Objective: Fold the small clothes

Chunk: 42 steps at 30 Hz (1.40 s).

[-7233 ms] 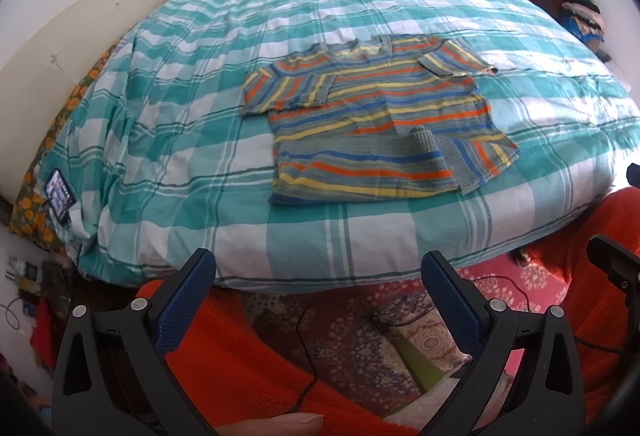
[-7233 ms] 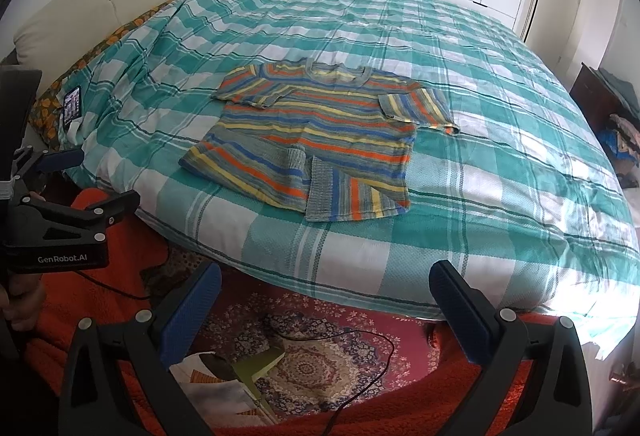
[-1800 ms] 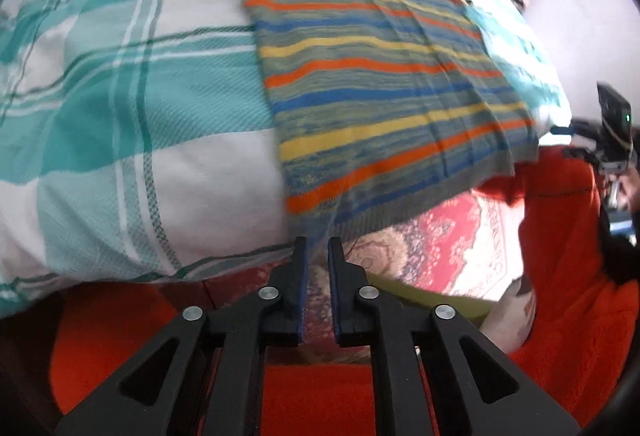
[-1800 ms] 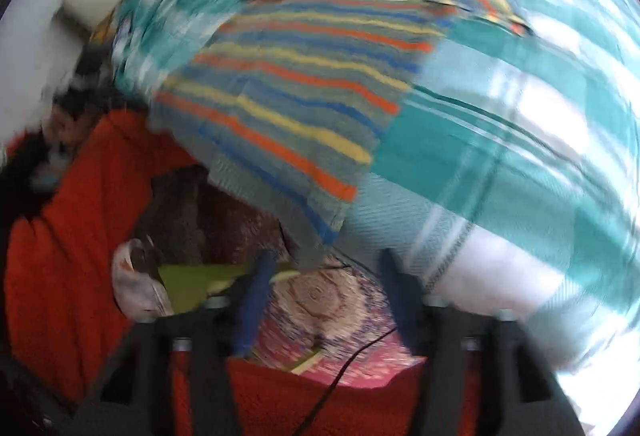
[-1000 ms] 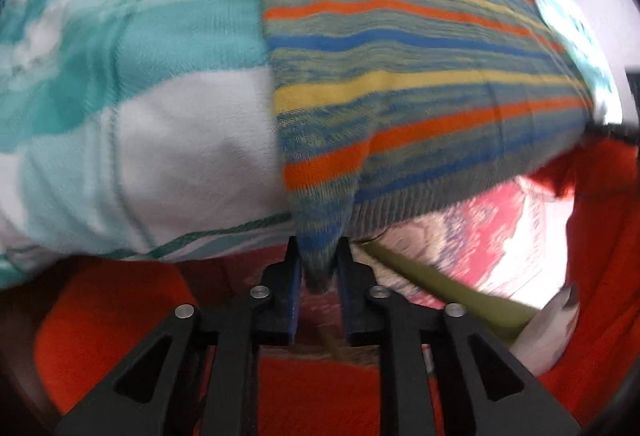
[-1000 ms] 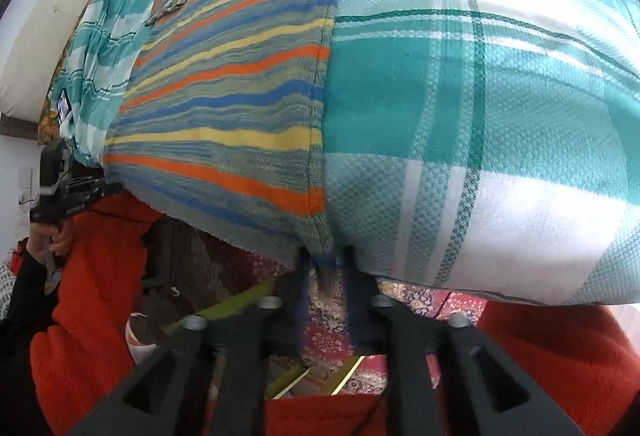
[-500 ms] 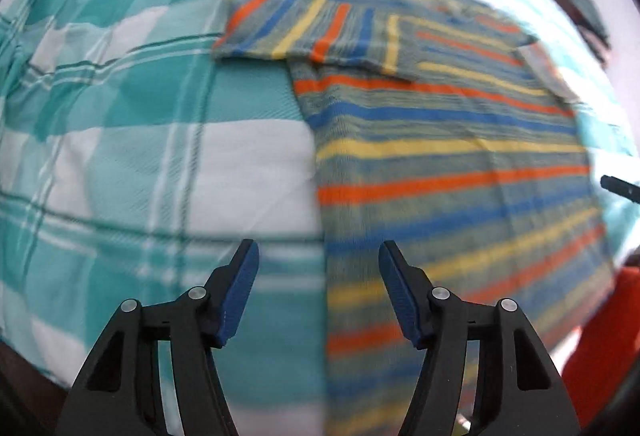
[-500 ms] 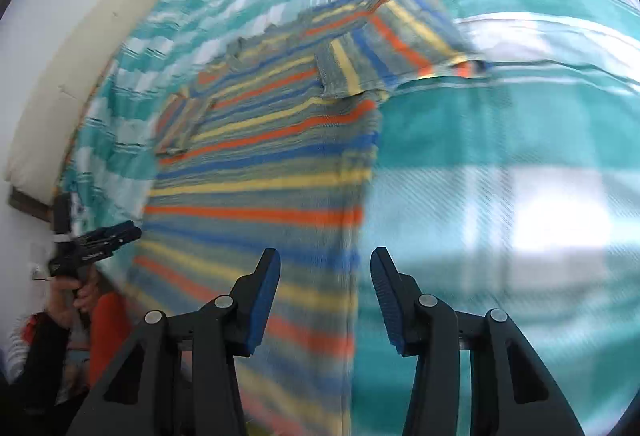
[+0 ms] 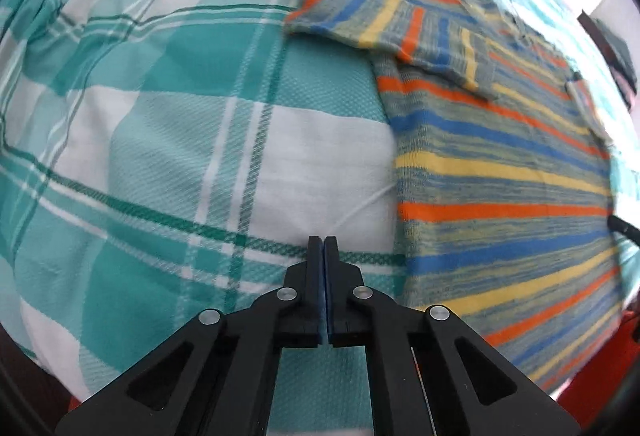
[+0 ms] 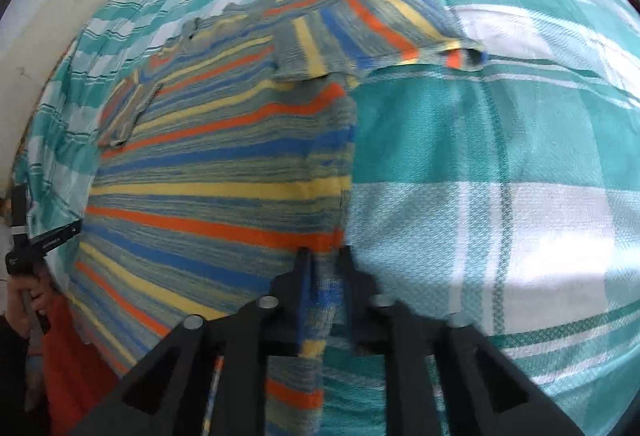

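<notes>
Jaws of the left gripper (image 9: pixel 324 241) are pressed together over the checked bedspread (image 9: pixel 168 140), with the striped shirt (image 9: pixel 496 172) just to their right. Right gripper (image 10: pixel 324 254) jaws are narrowly parted, the shirt's side edge lying between them.

**Two handheld grippers, one closed on nothing, one clamping fabric**

The left black two-finger gripper (image 9: pixel 323 241) points forward and downward. Its two fingers are pressed flat together with no visible gap, only a thin strip of blue pad showing along the seam. Nothing sits between them.

The right black two-finger gripper (image 10: pixel 324 252) also points forward and down. Its fingers (image 10: pixel 347 276) stand a narrow way apart, clamped on the edge of the striped knit shirt (image 10: pixel 224 172), which fills the gap between them.

In the right wrist view, the person's left hand (image 10: pixel 24 294) appears at the far left edge, wrapped around the left gripper's black handle, with an orange-red sleeve below it.
</notes>
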Available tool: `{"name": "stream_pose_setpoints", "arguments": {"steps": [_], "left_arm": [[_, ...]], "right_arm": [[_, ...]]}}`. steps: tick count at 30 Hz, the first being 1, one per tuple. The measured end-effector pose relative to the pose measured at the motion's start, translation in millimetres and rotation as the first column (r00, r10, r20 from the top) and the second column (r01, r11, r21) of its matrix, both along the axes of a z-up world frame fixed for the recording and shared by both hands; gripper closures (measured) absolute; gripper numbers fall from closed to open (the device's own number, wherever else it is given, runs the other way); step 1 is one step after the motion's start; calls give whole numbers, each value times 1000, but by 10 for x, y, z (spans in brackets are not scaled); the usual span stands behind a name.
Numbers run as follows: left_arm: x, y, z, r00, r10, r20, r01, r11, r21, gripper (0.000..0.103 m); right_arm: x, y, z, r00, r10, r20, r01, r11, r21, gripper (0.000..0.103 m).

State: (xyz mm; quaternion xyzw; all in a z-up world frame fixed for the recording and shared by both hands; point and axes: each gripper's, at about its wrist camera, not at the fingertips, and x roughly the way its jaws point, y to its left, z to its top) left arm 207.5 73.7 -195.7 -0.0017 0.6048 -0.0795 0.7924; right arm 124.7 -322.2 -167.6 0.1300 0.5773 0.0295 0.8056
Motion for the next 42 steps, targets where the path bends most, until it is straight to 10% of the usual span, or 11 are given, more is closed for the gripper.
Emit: {"name": "stream_pose_setpoints", "arguments": {"steps": [2,6,14,26,27,28,29,30,35,42], "left_arm": [[2,70,186,999,-28,26,27,1000,10,72],[437,141,630,983,-52,174,41,997,67,25],[2085,-277,627,972,-173,161,150,978,145,24],[2983,-1053,-89,896,-444,-10,435,873,219,20],[2971,-1081,-119,890,-456,-5,445,866,228,20],[2955,-1097,-126,886,-464,1,452,864,220,35],[2939,-1097,-108,884,-467,-5,461,872,166,80],[2926,-1105,-81,887,-461,-14,459,879,128,103],[2613,-1277,150,856,-501,125,441,835,327,103],[2718,-1226,345,892,-379,245,288,896,338,103]], "right_arm": [[-15,-46,94,1000,24,-12,-23,1000,12,45],[109,-415,578,998,48,42,-48,999,-1,44],[1558,-898,1018,985,93,145,-77,991,-114,43],[2913,-511,45,934,357,17,-353,929,-110,44],[2927,-438,-15,923,385,2,-382,916,-121,48],[2921,-393,-38,915,404,-7,-401,906,-138,77],[2906,-354,-42,909,417,-16,-413,895,-168,94],[2877,-331,-8,908,420,-13,-414,890,-192,95],[2635,-261,339,915,400,50,-347,844,-409,99],[2647,-235,583,926,353,133,-221,795,-565,99]]}}
